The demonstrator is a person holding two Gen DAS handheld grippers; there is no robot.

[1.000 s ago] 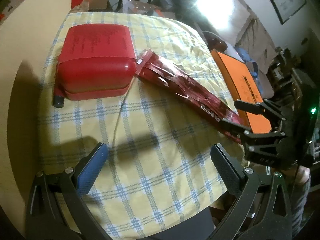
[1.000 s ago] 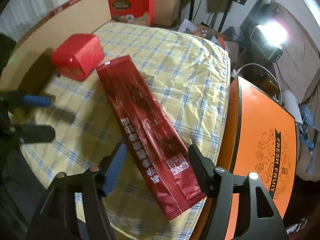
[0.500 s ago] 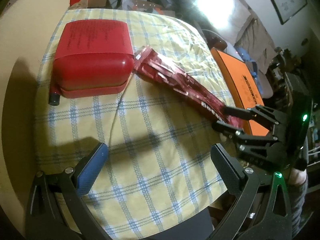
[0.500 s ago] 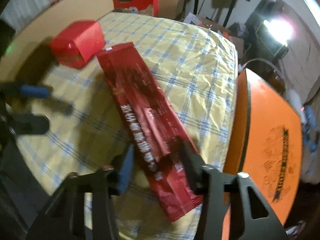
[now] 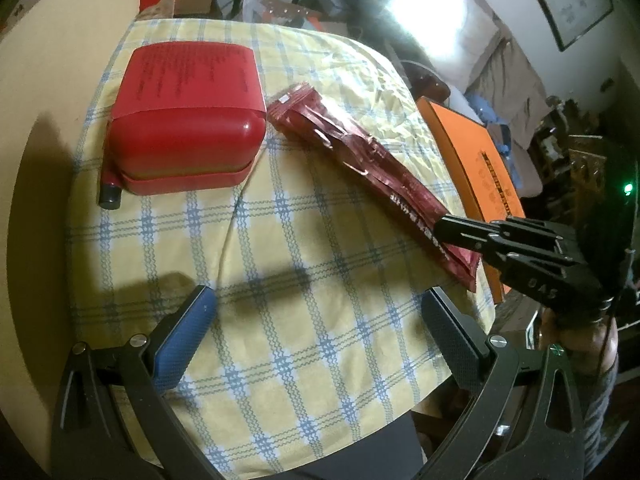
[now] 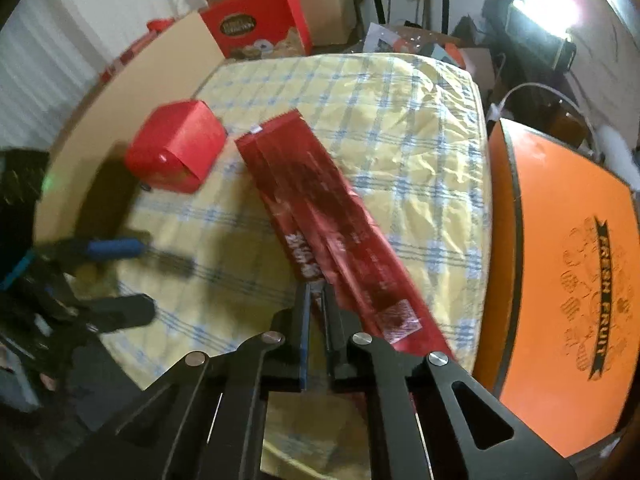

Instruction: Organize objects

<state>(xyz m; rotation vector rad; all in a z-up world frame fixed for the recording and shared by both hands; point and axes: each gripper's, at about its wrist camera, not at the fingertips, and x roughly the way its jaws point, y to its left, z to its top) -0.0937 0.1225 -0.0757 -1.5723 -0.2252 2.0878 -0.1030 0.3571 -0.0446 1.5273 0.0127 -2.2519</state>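
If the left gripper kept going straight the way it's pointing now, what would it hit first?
Most likely the bare checked tablecloth. The left gripper is open and angled down at it, with nothing between its fingers. The red box and red packet lie farther off; depth is uncertain.

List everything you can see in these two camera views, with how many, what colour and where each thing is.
Checked cloth: one, yellow with blue lines, covering the table.
Long foil packet: one, dark red, lying diagonally across the cloth, near end pinched in the right gripper.
Rounded box: one, red, at the far left of the cloth, beside the packet's far end.
Small dark cylinder: one, black, sticking out from under the rounded box.
Fruit carton: one, orange, just off the table's right edge.
Printed gift box: one, red, beyond the table.
Left gripper: open, over bare cloth.
Right gripper: has just closed on the packet.
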